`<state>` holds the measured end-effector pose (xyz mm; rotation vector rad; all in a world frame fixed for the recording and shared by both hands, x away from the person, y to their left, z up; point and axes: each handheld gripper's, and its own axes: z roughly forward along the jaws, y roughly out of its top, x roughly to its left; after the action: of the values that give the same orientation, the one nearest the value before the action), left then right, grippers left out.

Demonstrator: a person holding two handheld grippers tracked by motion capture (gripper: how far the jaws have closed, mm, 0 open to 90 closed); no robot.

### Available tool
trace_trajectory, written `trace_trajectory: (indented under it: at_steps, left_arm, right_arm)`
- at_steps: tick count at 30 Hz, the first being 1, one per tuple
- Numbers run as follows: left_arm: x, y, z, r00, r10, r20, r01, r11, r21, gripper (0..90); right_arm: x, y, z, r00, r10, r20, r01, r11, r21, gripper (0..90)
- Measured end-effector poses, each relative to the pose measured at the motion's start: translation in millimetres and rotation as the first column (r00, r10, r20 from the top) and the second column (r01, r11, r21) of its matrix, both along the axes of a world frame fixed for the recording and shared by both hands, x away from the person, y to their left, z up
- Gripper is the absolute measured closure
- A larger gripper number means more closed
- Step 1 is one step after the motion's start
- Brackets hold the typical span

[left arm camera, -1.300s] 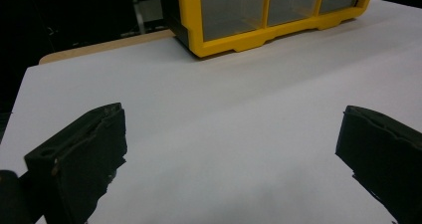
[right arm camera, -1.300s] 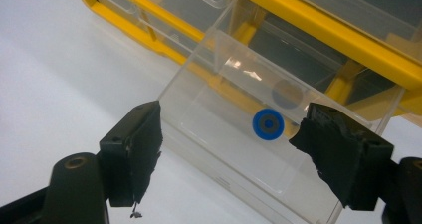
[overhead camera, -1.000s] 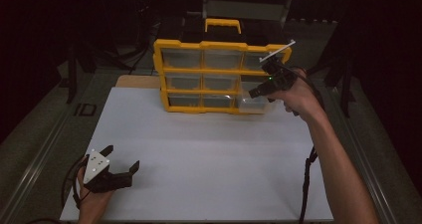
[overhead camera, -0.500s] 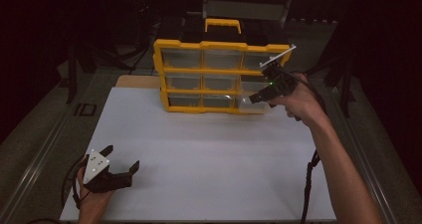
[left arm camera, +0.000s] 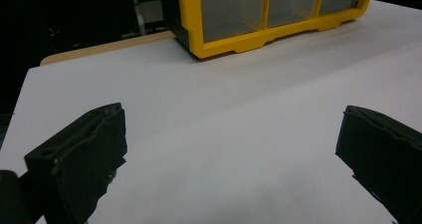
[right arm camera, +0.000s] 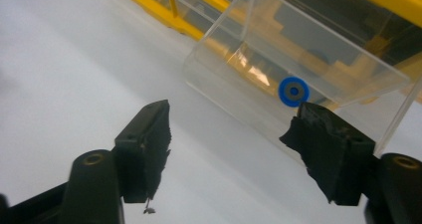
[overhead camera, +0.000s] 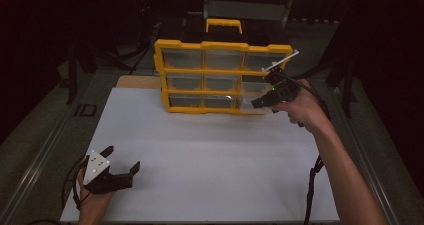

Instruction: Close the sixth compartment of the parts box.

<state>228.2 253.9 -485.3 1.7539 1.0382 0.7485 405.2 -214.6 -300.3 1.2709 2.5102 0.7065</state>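
Starting at the left, we see the left gripper (overhead camera: 121, 170) resting low on the white table sheet (overhead camera: 210, 160) near its front left corner, jaws spread wide with nothing between them; its own view shows bare white sheet between the two black jaws. Well apart from it, at the back middle of the table, stands the yellow drawer organizer (overhead camera: 222, 77), upright, with a yellow handle (overhead camera: 223, 24) on top and rows of clear compartments. At its lower right corner a clear plastic drawer (right arm camera: 293, 79) is pulled out partway and sits on the sheet, still touching the organizer frame. Inside that drawer we spot a small blue washer (right arm camera: 293, 91) lying on its floor. Further right, the right gripper (overhead camera: 260, 103) points at the drawer's front from the right side; its jaws have just been closing a little but stand apart, not pressing on anything, the drawer just beyond the tips. In the right gripper view one jaw tip sits just below the washer, seen through the clear wall.
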Motion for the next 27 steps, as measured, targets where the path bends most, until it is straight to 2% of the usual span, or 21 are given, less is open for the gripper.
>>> trace_trajectory:
  at_steps: [6,11,14,15,20,27]
  left_arm:
    - [-0.1,0.4,0.1,1.0000,-0.001,-0.001,0.001,1.0000,0.003,0.0]
    - [-0.2,0.4,0.3,1.0000,-0.001,0.000,0.001,1.0000,0.003,0.1]
    - [-0.2,0.3,0.2,1.0000,-0.001,0.000,0.001,1.0000,0.003,0.1]
    - [-0.2,0.3,0.3,1.0000,0.000,0.000,0.000,1.0000,0.004,0.1]
    - [-0.3,-0.1,0.1,1.0000,0.001,-0.001,-0.001,1.0000,0.000,0.1]
    - [-0.2,0.2,0.2,1.0000,0.000,-0.001,0.000,1.0000,0.000,0.1]
  right_arm:
    - [-4.4,-1.9,-2.9,1.0000,0.000,0.002,0.000,1.000,0.000,36.3]
    - [-10.3,-3.6,-3.8,0.9999,0.013,0.006,-0.013,1.000,0.011,49.8]
    - [-14.0,-4.6,-6.3,0.9997,0.021,0.016,-0.021,1.000,0.001,60.3]
    - [-14.0,-4.6,-6.3,0.9997,0.021,0.016,-0.021,1.000,0.001,60.3]
    - [-16.1,-6.8,-10.7,0.9990,0.015,0.042,-0.014,1.000,-0.024,73.7]
    - [-18.9,-10.5,-20.3,0.9965,0.010,0.082,-0.008,1.000,-0.026,87.8]
